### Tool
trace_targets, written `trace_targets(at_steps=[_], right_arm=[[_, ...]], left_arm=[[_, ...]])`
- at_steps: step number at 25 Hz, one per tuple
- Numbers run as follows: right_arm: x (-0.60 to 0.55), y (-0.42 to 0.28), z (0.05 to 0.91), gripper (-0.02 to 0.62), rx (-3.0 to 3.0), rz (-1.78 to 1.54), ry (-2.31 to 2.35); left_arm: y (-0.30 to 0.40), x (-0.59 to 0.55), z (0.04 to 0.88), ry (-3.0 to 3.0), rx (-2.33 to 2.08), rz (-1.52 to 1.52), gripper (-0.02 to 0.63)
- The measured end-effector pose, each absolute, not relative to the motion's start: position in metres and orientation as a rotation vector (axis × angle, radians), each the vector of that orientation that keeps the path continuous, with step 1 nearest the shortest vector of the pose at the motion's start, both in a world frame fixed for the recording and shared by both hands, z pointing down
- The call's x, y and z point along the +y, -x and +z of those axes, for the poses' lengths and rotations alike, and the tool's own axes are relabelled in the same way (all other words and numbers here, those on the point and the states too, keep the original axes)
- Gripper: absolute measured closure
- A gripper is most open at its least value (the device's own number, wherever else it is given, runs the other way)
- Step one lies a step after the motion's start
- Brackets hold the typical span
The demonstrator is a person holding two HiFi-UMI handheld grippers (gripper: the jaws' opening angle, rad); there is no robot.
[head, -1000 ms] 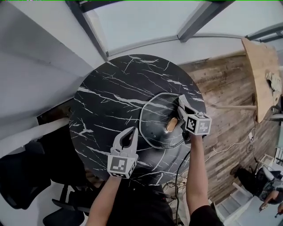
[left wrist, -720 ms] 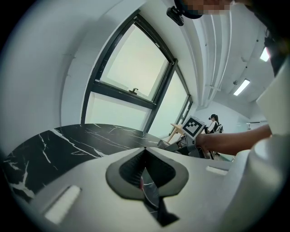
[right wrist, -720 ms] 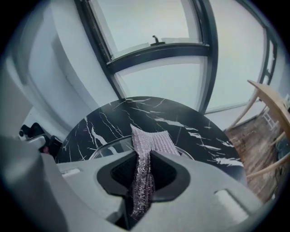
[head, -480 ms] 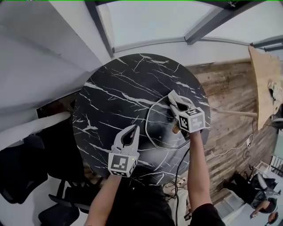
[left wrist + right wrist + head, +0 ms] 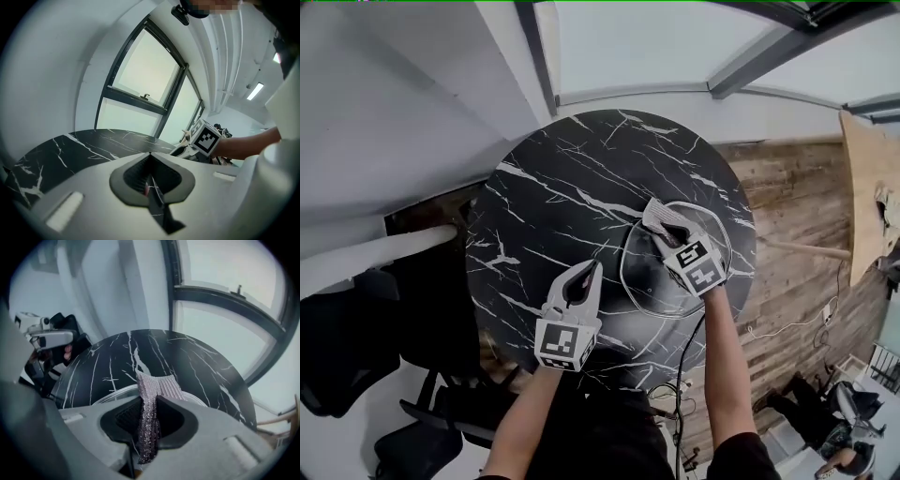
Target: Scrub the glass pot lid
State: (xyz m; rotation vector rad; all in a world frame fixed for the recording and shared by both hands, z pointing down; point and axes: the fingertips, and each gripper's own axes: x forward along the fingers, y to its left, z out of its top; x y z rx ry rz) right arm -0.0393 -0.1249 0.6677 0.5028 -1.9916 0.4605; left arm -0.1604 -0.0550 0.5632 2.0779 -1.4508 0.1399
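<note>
A round black marble table (image 5: 553, 206) with white veins is seen from above, with a window frame (image 5: 546, 66) beyond its far edge and a wooden floor (image 5: 797, 197) to its right. The lid (image 5: 649, 283), a clear glass disc with a thin rim, is laid flat on the right half of the table, close to the right edge. The right tool (image 5: 656, 217) is held over the lid and pointed steeply down towards the lid's far-left rim. In the right gripper view the right tool (image 5: 149, 404) is seen clamped on a silvery mesh cloth (image 5: 157, 385), whose free end is fanned out past the jaw tips above the lid (image 5: 112, 397) and the table (image 5: 187, 357); whether the cloth is pressed on the glass cannot be told. The left tool (image 5: 589, 270) is held over the near-left part of the table, just left of the lid's rim and apart from it. In the left gripper view the left tool (image 5: 150, 161) is seen fully closed with nothing between its jaws, above the table (image 5: 70, 145). A black-and-white square marker of blocky cells is carried on the left cube (image 5: 562, 343) and on the right cube (image 5: 697, 266); the right cube (image 5: 206, 139) is also caught in the left gripper view. A cable (image 5: 680, 375) is hung below the near edge.
</note>
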Motion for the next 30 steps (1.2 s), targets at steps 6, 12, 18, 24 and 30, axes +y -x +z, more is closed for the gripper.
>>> trace_targets(at_steps=[6, 12, 18, 24, 30], right_arm=[[-0.085, 0.067, 0.671, 0.516, -1.979, 0.240, -0.201], [-0.039, 0.087, 0.676, 0.515, -1.942, 0.058, 0.020], [0.001, 0.088, 0.681, 0.515, -1.888, -0.088, 0.073], [0.034, 0.086, 0.684, 0.515, -1.900, -0.073, 0.062], [0.064, 0.075, 0.686, 0.515, -1.923, -0.048, 0.042]], left_arm=[[0.165, -0.044, 0.561, -2.072, -1.469, 0.145, 0.604], [0.174, -0.036, 0.559, -2.056, -1.505, 0.126, 0.604], [0.180, -0.025, 0.556, -2.056, -1.538, 0.120, 0.604], [0.173, -0.011, 0.555, -2.060, -1.544, 0.116, 0.604], [0.151, 0.001, 0.555, -2.092, -1.492, 0.149, 0.603]])
